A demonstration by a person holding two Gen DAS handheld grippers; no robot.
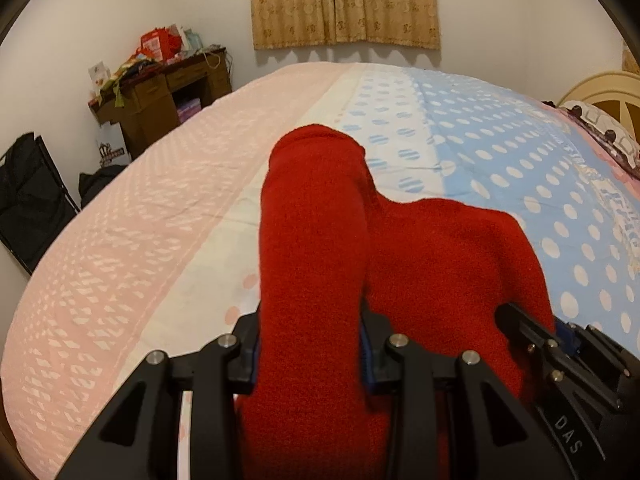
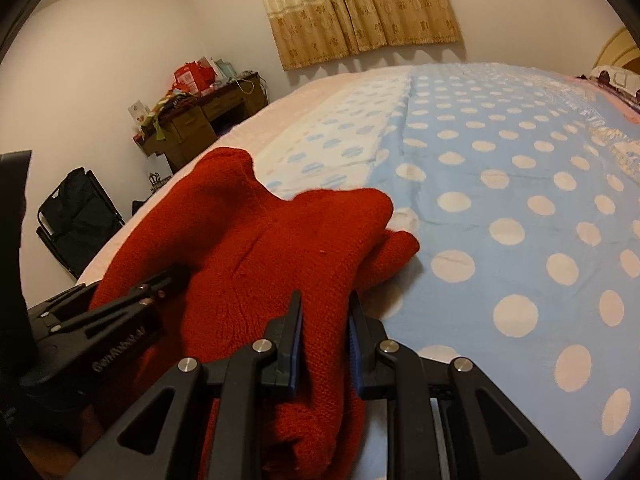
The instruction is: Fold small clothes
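A small red knitted garment [image 1: 440, 264] lies on the bed, and it shows in the right wrist view [image 2: 256, 248] too. My left gripper [image 1: 310, 344] is shut on a thick fold of it that stands up between the jaws. My right gripper [image 2: 325, 332] is shut on another bunched part of the same garment near the bed's front edge. The right gripper also shows at the lower right of the left wrist view [image 1: 560, 356], and the left gripper at the lower left of the right wrist view [image 2: 120, 312]. The cloth hides the fingertips.
The bed cover has a pink band [image 1: 120, 240], a white band and a blue polka-dot part [image 2: 520, 200]. A cluttered wooden desk [image 1: 168, 92] and a black folding chair [image 1: 28, 200] stand by the far wall. Curtains [image 1: 344, 4] hang behind. A headboard [image 1: 600, 92] is at the right.
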